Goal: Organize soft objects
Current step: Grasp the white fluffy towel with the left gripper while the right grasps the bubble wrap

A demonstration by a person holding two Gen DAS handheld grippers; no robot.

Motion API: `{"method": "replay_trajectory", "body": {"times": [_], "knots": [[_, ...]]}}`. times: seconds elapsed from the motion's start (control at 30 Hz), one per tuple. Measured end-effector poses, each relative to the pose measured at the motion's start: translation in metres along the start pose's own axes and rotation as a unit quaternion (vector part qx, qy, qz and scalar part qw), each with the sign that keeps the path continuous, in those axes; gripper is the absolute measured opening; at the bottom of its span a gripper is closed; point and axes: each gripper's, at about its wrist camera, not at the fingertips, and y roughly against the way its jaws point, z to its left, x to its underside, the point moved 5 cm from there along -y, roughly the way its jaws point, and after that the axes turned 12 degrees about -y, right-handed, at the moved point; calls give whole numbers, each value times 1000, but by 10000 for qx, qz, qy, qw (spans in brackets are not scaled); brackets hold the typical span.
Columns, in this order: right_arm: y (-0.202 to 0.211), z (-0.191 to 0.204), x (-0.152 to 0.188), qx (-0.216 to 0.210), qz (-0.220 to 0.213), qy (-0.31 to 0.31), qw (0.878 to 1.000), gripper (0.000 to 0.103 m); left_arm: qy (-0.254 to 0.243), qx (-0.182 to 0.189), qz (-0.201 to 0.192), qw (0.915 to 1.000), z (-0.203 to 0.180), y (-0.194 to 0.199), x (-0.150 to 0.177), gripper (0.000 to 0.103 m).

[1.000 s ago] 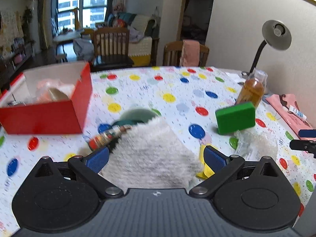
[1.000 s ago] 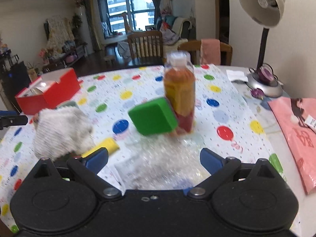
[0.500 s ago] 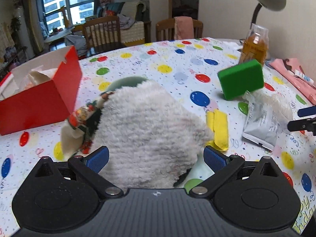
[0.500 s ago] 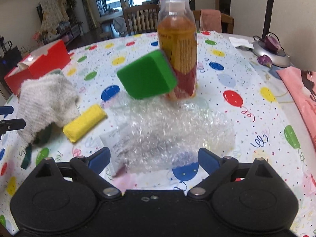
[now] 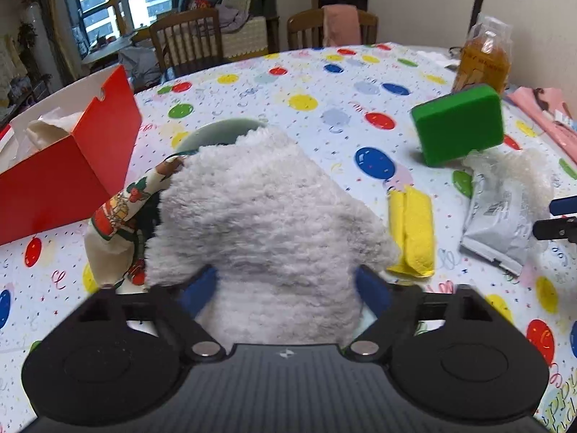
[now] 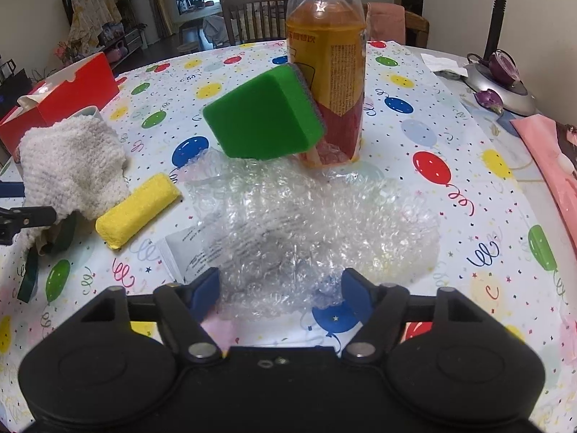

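Observation:
A fluffy white towel lies over a green bowl and a patterned cloth; my left gripper has its blue fingers pressed into the towel's near edge from both sides. The towel also shows in the right wrist view. My right gripper has its fingers around the near edge of a clear bubble wrap sheet. A green sponge leans on an orange drink bottle. A yellow folded cloth lies between towel and wrap.
A red box with paper inside stands at the left. A grey printed packet lies under the bubble wrap. A desk lamp and a pink bag sit at the right. Chairs stand behind the table.
Both grippers moved lower and closer to the table. The left fingers have closed in onto the towel; the right fingers have closed in around the bubble wrap's edge.

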Motion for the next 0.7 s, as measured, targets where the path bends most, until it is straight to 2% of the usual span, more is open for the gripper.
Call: {"method": "replay_trajectory", "body": {"times": [0.1,0.23,0.3,0.33,0.4,0.47,0.5,0.7], "knots": [[1,-2,0,57,-16,-34,10000,51,231,55,-4,9997,8,1,0,61],[5,-10,-3,84,-97,-250,9996,40,428,127,5,9990,16,5,0,53],[7,-13,-5,138,-143,-282,9994,32,473,168,-10,9987,17,8,0,43],[7,-15,-5,180,-168,-293,9993,29,502,197,-15,9985,17,9,0,41],[8,-18,-6,250,-190,-351,9989,13,575,251,-35,9980,18,13,0,33],[9,-21,-7,255,-210,-431,9985,4,612,261,-50,9978,18,17,0,30],[10,-23,-6,254,-234,-454,9984,3,636,286,-66,9975,18,19,0,25],[30,-20,-8,242,-547,-387,9975,0,849,344,-211,9956,27,37,1,15]]}}
